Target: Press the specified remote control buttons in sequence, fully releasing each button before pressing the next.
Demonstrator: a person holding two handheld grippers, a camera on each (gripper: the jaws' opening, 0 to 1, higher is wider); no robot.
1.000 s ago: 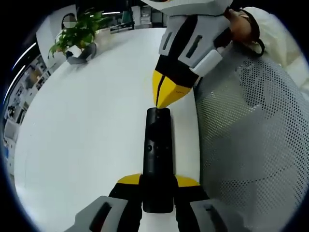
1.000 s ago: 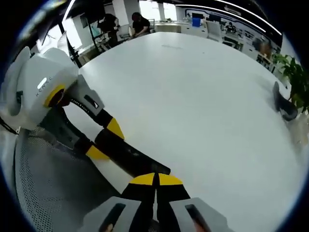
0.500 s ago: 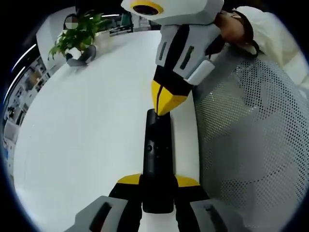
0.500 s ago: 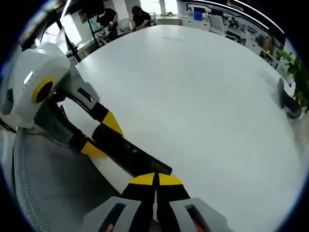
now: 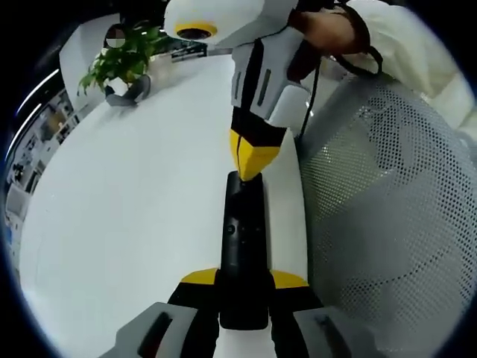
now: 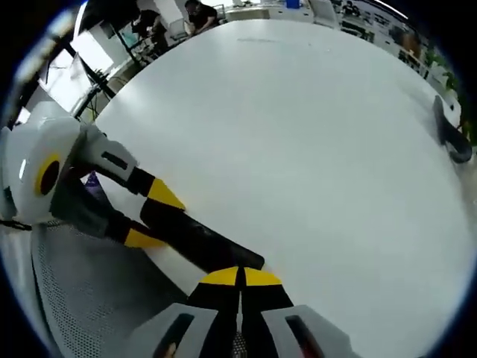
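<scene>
On the white table (image 5: 134, 224), near its edge: black remote (image 5: 244, 246) clamped by the left gripper (image 5: 244, 287)
Left gripper view: remote's long axis runs straight away from the jaws, far end touching the right gripper (image 5: 250, 173), whose yellow tips are together. Right gripper view: remote (image 6: 197, 239) slants up-left from the right gripper (image 6: 240, 274) to the left gripper (image 6: 145, 216) gripping its far end

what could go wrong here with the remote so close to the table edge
The slim black remote control is clamped at its near end by the left tongs, while the shut right tongs bear on its far tip. A hard push there might lever it loose. It sits by the white table edge, so it could slip off.
</scene>
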